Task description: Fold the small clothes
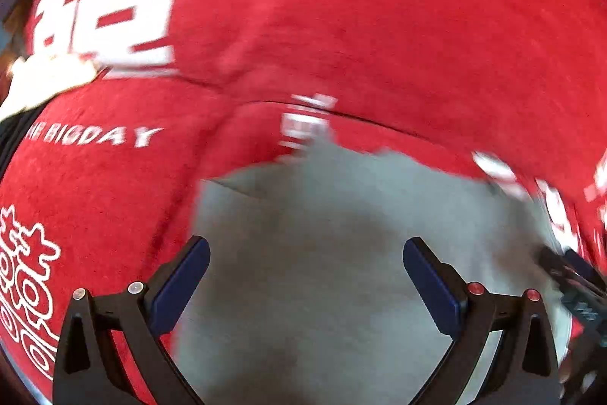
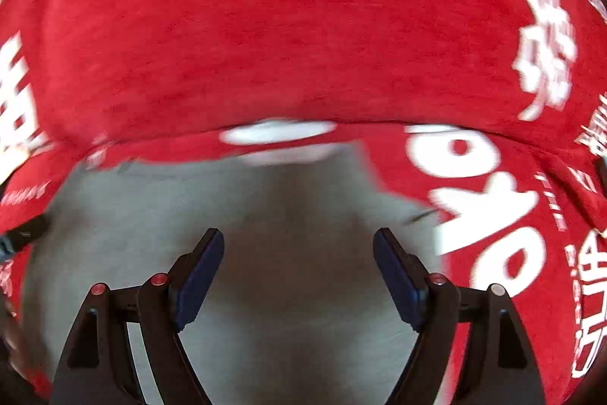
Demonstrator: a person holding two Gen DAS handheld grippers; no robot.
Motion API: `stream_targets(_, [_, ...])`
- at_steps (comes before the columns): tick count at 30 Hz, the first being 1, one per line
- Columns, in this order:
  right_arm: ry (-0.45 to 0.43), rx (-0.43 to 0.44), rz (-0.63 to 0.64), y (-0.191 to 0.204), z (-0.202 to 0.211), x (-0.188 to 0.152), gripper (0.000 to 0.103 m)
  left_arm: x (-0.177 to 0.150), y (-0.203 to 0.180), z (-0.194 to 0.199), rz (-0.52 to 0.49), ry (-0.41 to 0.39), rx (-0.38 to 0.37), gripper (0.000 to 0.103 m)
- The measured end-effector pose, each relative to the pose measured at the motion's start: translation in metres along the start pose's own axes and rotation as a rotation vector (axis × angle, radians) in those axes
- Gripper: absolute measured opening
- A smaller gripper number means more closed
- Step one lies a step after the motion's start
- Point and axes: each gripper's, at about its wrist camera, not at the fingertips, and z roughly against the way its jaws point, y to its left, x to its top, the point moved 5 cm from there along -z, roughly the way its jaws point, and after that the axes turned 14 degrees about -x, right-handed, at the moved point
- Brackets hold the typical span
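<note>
both my left claw (image 1: 306, 255) and right claw (image 2: 298, 247) gaped wide and empty over the grey garment (image 2: 288, 200), which lay directly below them on the red cloth (image 2: 265, 25).

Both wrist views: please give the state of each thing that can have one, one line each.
left tool: open, nothing between its pads, above the grey garment.
right tool: open, nothing between its pads.
grey garment: lies flat on the cloth, held by neither tool.
red printed cloth: spread under the garment, with creases.
</note>
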Motion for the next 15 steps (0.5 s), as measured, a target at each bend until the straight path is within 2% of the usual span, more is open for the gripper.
stream_targets(1, [0.021,-0.006,0.045,0.015,-0.002,-0.004,0.084,-0.006,-0.015,-0.003,-0.054,0.003,0.016,0.102])
stream_targets(3, [0.040,-0.049,0.114,0.035,-0.009,-0.012,0.084,-0.012,-0.028,-0.020,-0.098,0.035,0.066,0.102])
stream_targets(5, [0.012,-0.064,0.105,0.029,-0.013,-0.013,0.084,-0.016,-0.014,-0.039,-0.081,0.073,0.119,0.103])
stream_targets(8, [0.042,-0.081,0.006,-0.011,-0.019,-0.012,0.084,-0.014,0.013,-0.031,-0.009,0.057,0.085,0.103])
stream_targets(10, [0.059,-0.096,-0.049,-0.054,-0.022,-0.018,0.084,-0.016,0.033,-0.020,0.019,0.059,0.111,0.103])
stream_targets(12, [0.076,-0.061,-0.104,-0.079,-0.025,-0.022,0.084,-0.018,0.047,-0.018,0.077,0.086,0.062,0.103])
stream_targets(14, [0.083,-0.142,-0.125,-0.086,-0.018,-0.024,0.085,-0.019,0.056,-0.010,0.135,0.094,0.059,0.103])
stream_targets(15, [0.071,-0.178,-0.133,-0.085,-0.010,-0.024,0.085,-0.022,0.055,0.001,0.145,0.068,0.090,0.103])
